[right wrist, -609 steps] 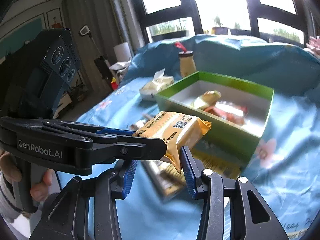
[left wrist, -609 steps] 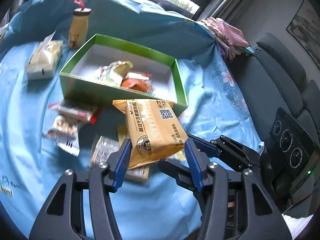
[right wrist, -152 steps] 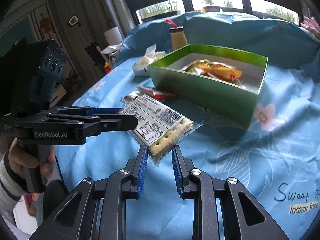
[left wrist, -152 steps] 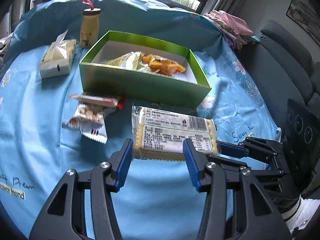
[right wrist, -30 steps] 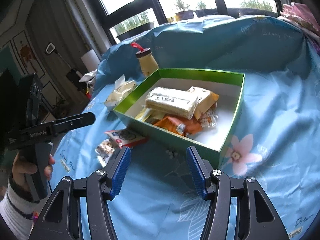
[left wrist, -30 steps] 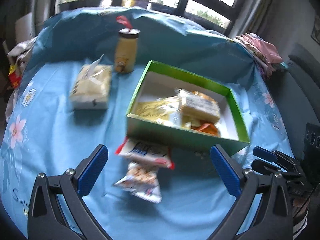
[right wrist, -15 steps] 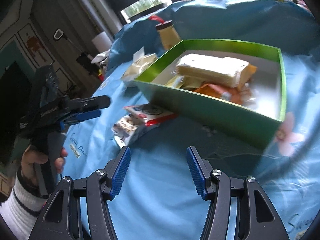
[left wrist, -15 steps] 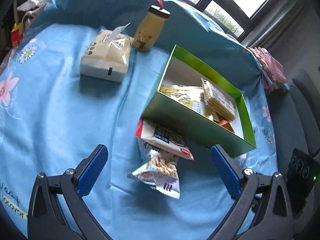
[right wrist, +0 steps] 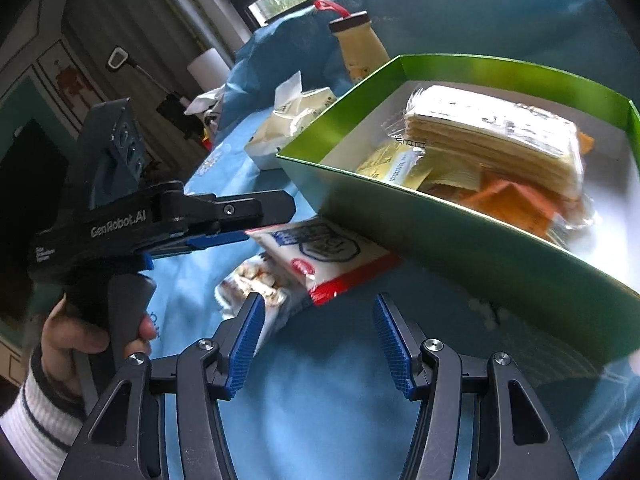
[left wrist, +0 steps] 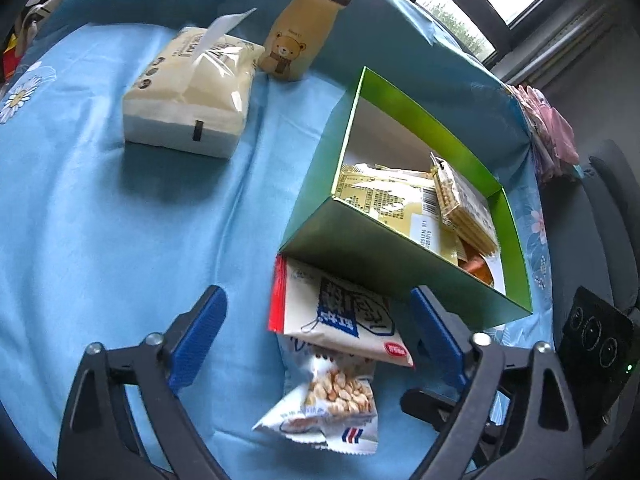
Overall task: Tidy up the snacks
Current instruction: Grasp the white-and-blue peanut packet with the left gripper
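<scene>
Jaws of my left hand-held gripper (left wrist: pixel 316 334) stand wide and empty astride the red-edged white packet (left wrist: pixel 338 312) lying against the green box (left wrist: pixel 384 256), positioned to grasp it; my right hand-held gripper (right wrist: pixel 318 346) hovers open, empty.

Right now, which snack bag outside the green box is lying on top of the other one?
The white packet with the red edge; it overlaps the peanut bag and touches the green box.

black frames | blue ribbed jaws | left hand (right wrist: pixel 80 336) (striped white cuff)
</scene>
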Tool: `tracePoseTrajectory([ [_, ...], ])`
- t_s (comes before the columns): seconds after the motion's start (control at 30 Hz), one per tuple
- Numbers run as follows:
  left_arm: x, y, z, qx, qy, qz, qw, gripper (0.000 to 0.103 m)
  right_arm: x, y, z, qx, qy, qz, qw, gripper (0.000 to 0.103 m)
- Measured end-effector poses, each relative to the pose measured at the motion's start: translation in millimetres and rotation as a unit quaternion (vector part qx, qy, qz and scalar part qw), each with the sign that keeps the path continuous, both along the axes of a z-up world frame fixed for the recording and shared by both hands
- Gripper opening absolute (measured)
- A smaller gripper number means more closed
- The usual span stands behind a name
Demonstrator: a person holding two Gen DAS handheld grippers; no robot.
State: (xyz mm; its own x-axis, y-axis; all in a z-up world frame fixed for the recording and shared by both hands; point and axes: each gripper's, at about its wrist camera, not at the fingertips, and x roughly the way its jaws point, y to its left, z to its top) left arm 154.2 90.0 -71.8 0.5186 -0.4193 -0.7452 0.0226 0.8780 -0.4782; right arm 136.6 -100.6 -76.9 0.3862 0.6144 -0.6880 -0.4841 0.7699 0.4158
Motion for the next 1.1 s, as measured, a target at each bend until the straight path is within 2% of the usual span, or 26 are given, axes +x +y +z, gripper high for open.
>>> tracePoseTrajectory([
  [0.07,2,-1,-2,0.001,0.002,-0.005,1.0,0.08,4,2,-3,-0.003,0.001,0.001,1.0,0.059],
  [0.17,3,-2,-4,0.002,0.003,-0.009,0.9999,0.077,8,5,-6,-0.004,0.003,0.004,1.0,0.059],
  [0.27,4,-3,-5,-0.003,0.003,-0.015,0.9999,0.057,11,7,-7,-0.002,0.004,0.006,1.0,0.059],
  [0.43,3,-9,-7,0.014,0.004,-0.027,0.9995,0.051,16,11,-10,-0.003,0.005,0.011,1.0,0.058],
  [0.6,1,-10,-9,0.031,0.005,-0.032,0.999,0.039,19,9,-8,-0.006,-0.001,0.012,1.0,0.047],
  [0.83,-2,-11,-13,0.021,0.007,-0.031,0.9993,0.038,11,20,-4,-0.022,-0.026,0.038,0.999,0.03],
  [0.9,-4,-12,-11,0.022,0.005,-0.033,0.9992,0.034,8,21,-2,-0.019,-0.031,0.043,0.998,0.027],
  [0.97,-8,-14,-7,0.021,-0.002,-0.036,0.9991,0.03,8,22,0,-0.014,-0.032,0.047,0.998,0.019],
  [1.07,-14,-16,-1,0.026,-0.012,-0.042,0.9987,0.027,3,23,3,-0.011,-0.039,0.051,0.998,0.014],
  [1.1,-16,-17,0,0.027,-0.015,-0.043,0.9986,0.027,2,23,4,-0.007,-0.039,0.052,0.998,0.01],
])
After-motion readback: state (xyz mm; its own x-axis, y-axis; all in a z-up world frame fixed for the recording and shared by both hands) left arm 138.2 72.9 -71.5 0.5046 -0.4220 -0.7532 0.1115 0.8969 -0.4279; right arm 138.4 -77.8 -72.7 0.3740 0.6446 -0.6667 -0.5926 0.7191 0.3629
